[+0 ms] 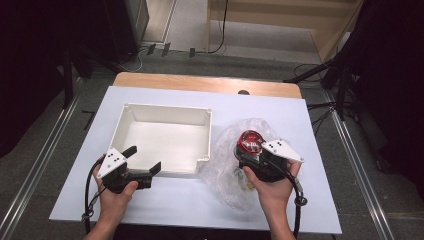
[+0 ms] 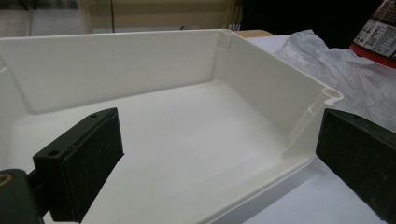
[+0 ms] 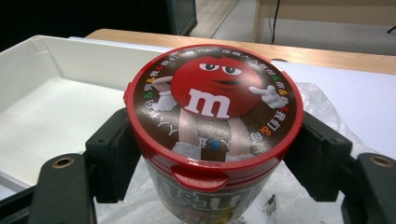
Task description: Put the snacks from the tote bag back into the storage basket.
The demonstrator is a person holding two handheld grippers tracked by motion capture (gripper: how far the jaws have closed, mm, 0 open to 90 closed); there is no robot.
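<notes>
Two handheld grippers work at the near edge of a white-covered tabletop. The right gripper is clamped on a red-lidded M&M's candy tub, its jaws pressing the tub's sides just under the lid, above a crumpled clear plastic bag near the table's right side. The left gripper, jaws wide apart and holding nothing, hovers at the near wall of an empty white plastic bin that sits toward the table's left and centre.

Risks from here look plain enough: the tub is round and smooth, and the grip is high on it, so it could twist or slide out if the hand tilts. The bag lies directly underneath and may cling and lift with it. Should the tub be bound for the bin, its near right corner stands close to the path and could catch it.
</notes>
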